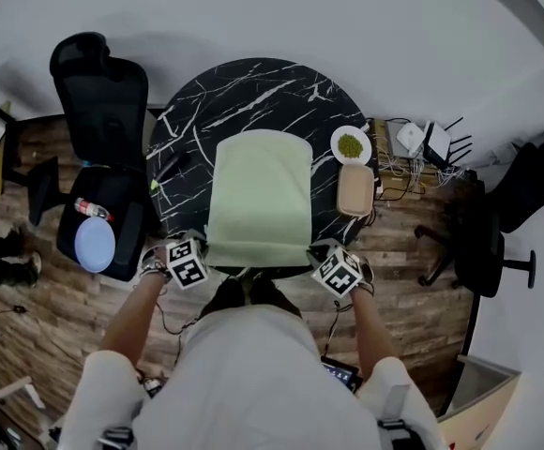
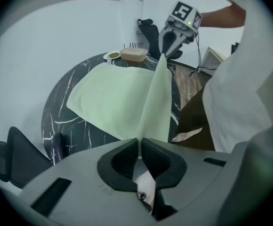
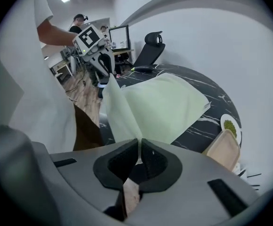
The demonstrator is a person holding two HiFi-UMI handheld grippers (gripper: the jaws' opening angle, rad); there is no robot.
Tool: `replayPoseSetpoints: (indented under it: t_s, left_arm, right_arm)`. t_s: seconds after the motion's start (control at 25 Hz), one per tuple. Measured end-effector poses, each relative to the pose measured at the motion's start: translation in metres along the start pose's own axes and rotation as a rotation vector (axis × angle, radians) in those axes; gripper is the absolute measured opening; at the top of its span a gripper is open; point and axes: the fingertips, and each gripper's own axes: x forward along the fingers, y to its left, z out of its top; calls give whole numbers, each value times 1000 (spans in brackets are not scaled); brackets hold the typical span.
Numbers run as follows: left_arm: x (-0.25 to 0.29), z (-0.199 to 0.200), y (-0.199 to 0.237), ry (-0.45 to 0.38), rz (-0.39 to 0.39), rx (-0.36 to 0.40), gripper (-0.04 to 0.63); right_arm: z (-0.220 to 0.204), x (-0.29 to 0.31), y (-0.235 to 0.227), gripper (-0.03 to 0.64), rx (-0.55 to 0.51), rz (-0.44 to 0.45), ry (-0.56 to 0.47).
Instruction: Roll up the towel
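A pale green towel (image 1: pixel 258 195) lies spread on the round black marble table (image 1: pixel 206 101), its near edge lifted off the tabletop. My left gripper (image 1: pixel 203 251) is shut on the towel's near left corner, and my right gripper (image 1: pixel 315 254) is shut on the near right corner. In the left gripper view the towel (image 2: pixel 122 98) rises as a taut sheet from the closed jaws of the left gripper (image 2: pixel 139 145) across to the right gripper (image 2: pixel 164 51). In the right gripper view the towel (image 3: pixel 160 105) runs from the right gripper (image 3: pixel 139 147) up to the left gripper (image 3: pixel 109 72).
A white plate of green bits (image 1: pixel 351 144) and a tan lidded box (image 1: pixel 355 189) sit at the table's right edge. A black office chair (image 1: pixel 98 92) stands left, with a blue plate (image 1: pixel 95 243) on a stool. Another chair (image 1: pixel 483 247) and cables (image 1: pixel 413 162) are at the right.
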Motion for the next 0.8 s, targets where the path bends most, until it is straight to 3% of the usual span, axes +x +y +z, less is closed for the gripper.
replayPoseSetpoints:
  t_s: [0.16, 0.32, 0.52, 0.6, 0.68, 0.8]
  left_arm:
    - [19, 7, 34, 37, 45, -2, 20]
    - [40, 3, 50, 63, 90, -34, 26]
    - [35, 12, 69, -31, 183, -134, 156]
    - [28, 13, 76, -68, 219, -169, 170]
    - [23, 12, 76, -88, 235, -189, 170]
    - [19, 10, 56, -109, 206, -182, 169]
  right_arm:
    - [13, 20, -27, 14, -42, -79, 23]
    - [12, 44, -44, 15, -12, -99, 63]
    - [2, 46, -66, 105, 43, -212, 80]
    - [-2, 39, -70, 114, 24, -264, 78]
    - [-2, 35, -60, 103, -30, -252, 71]
    - [-8, 38, -22, 98, -132, -129, 81]
